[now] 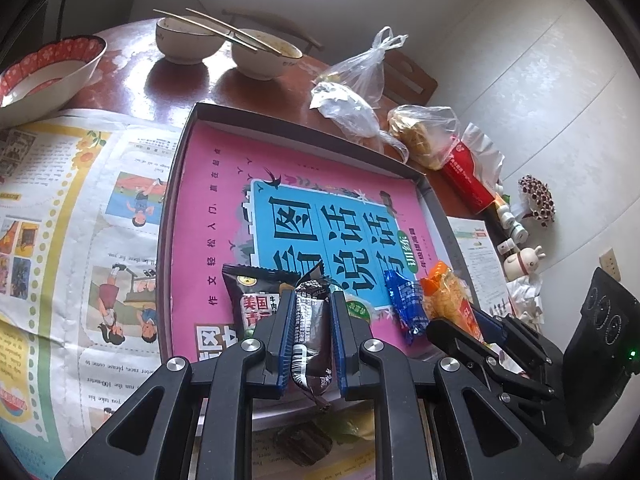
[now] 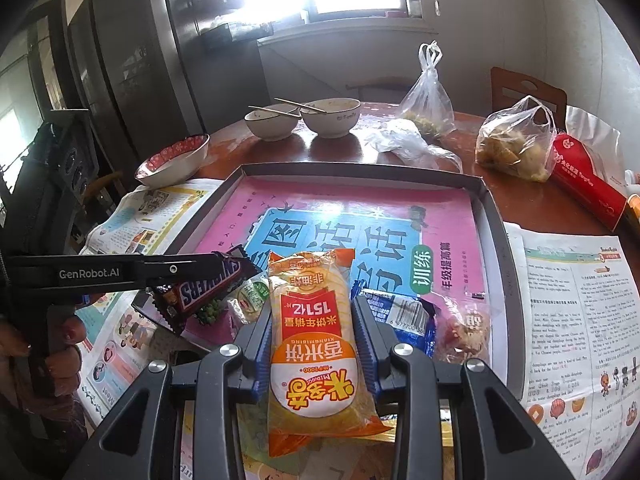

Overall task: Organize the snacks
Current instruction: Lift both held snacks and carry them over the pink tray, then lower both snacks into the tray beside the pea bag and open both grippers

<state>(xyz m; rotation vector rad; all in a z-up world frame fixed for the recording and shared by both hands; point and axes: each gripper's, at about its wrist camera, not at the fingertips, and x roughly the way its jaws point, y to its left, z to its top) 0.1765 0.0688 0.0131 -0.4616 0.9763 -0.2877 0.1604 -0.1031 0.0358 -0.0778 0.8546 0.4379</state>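
- Both tongs are loaded: the left tongs (image 1: 310, 312) are pressed tight on a dark brown Snickers bar (image 1: 311, 320), and the right tongs (image 2: 314, 320) pinch an orange rice cracker pack (image 2: 316, 344) across its width.
- Each snack is gripped near its middle and runs lengthwise between the fingers, which looks chosen so that it will not swing or slip while carried.
- Ahead of and below both tongs lies a shallow grey tray (image 2: 494, 216) lined with a pink and blue book cover, evidently the place where the snacks are being gathered.
- Just beyond the left tongs, on the tray's near edge, sits a black pea snack packet (image 1: 248, 292); to their right lie a blue wrapper (image 1: 406, 304) and then the rice cracker pack in the other tongs.
- Seen from the right tongs, the blue wrapper is just to the right of the fingers, with a clear packet of reddish snacks (image 2: 464, 328) beyond it; the Snickers bar hangs to the left, over the tray's near left corner.
- Newspaper (image 1: 80, 220) covers the tabletop on either side of the tray.
- Far past the tongs stand used bowls with chopsticks (image 2: 304, 118) and plastic bags (image 2: 516, 144), well apart from the snacks.
- My reading: both snacks are about to be set down in the tray beside those already there.
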